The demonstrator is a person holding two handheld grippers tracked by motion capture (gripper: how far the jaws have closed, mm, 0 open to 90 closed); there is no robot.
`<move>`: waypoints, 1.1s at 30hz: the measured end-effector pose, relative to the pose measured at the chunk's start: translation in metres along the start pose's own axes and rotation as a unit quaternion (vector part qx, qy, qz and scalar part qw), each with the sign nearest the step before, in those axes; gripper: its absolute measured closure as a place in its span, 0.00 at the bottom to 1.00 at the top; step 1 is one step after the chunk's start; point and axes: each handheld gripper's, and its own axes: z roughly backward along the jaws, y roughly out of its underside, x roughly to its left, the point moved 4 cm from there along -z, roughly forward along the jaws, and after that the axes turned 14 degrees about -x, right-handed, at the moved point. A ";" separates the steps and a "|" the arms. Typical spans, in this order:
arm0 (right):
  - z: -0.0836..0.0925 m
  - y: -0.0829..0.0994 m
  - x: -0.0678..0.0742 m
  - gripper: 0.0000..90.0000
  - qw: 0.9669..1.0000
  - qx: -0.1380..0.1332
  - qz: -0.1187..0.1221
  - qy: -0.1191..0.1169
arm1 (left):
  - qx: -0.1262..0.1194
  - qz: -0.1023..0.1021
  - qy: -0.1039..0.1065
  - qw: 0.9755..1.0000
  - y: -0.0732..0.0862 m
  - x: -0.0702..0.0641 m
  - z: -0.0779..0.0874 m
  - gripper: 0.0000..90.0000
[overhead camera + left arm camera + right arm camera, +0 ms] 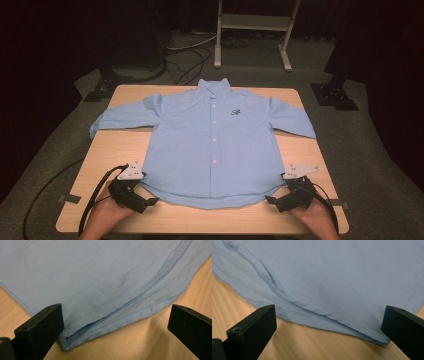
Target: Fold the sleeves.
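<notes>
The table [120,145] is a light wooden surface standing on grey carpet. A light blue shirt [215,145] lies flat on it, front up and buttoned, collar at the far edge, sleeves spread to both sides, hem toward the person. The high view shows the whole garment, including a small dark emblem [236,112] on the chest and the white button row, which neither gripper view takes in.

The left claw [150,202] sits at the near left corner of the hem; the right claw [270,200] sits at the near right corner. Each is held in a hand entering from the bottom edge.

The left gripper view adds detail: the left claw [115,325] is wide open, with the hem corner [67,341] lying on the table between its jaws, stitching and side seam visible. The right gripper view shows the right claw [328,325] equally wide open, hem corner [379,340] just beside one jaw. Neither claw grips any fabric.
</notes>
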 end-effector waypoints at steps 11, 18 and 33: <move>0.009 0.007 0.018 0.00 1.000 0.004 -0.004 0.004 | 0.014 -0.007 -0.013 1.000 0.007 -0.016 0.010 0.00; 0.015 0.011 0.029 0.00 1.000 0.006 0.004 0.009 | 0.006 0.003 -0.012 1.000 0.012 -0.024 0.017 0.00; 0.030 0.019 0.043 0.00 1.000 0.005 -0.017 -0.007 | 0.006 -0.008 -0.018 1.000 0.019 -0.044 0.025 0.00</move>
